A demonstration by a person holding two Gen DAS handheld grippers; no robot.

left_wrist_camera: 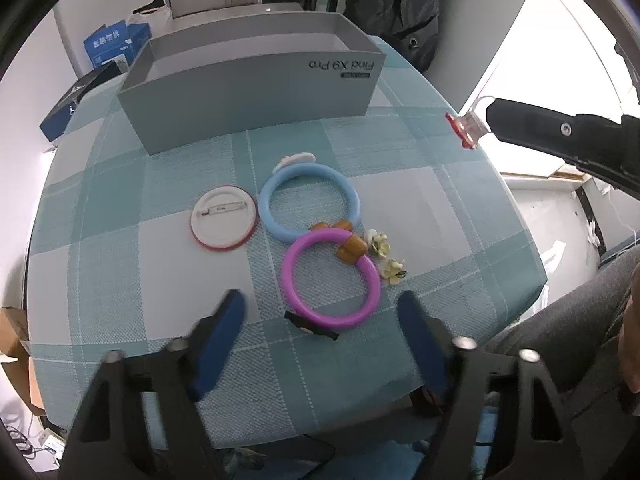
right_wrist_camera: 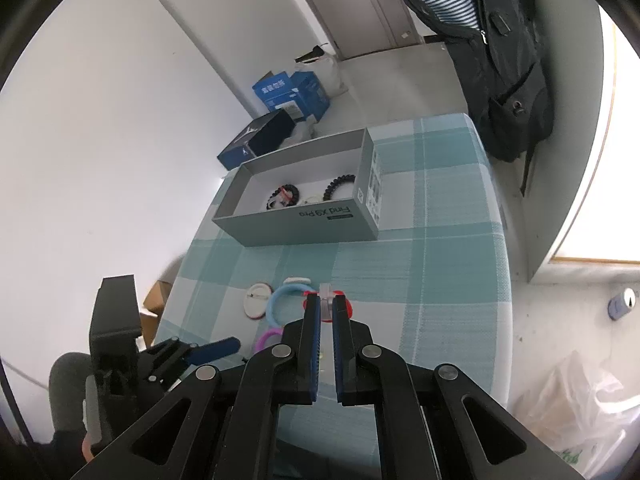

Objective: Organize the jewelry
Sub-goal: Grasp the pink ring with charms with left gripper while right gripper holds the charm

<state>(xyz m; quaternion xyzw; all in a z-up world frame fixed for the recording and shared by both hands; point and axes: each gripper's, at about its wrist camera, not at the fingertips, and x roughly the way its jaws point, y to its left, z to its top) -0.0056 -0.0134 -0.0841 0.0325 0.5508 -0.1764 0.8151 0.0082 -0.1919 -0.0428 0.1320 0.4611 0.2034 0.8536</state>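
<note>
On the checked cloth lie a blue bangle, a purple bangle with amber beads over it, a white badge with a red rim, two small flower pieces and a black clip. My left gripper hangs open just above the purple bangle's near side, its pads touching nothing. My right gripper is shut on a small red and clear ornament, held in the air to the right of the pile. The open grey box behind holds black coil bands.
A small white piece lies by the blue bangle's far side. Dark blue boxes stand past the table's left edge, and a dark jacket hangs behind it. A person's grey trouser leg is at the right.
</note>
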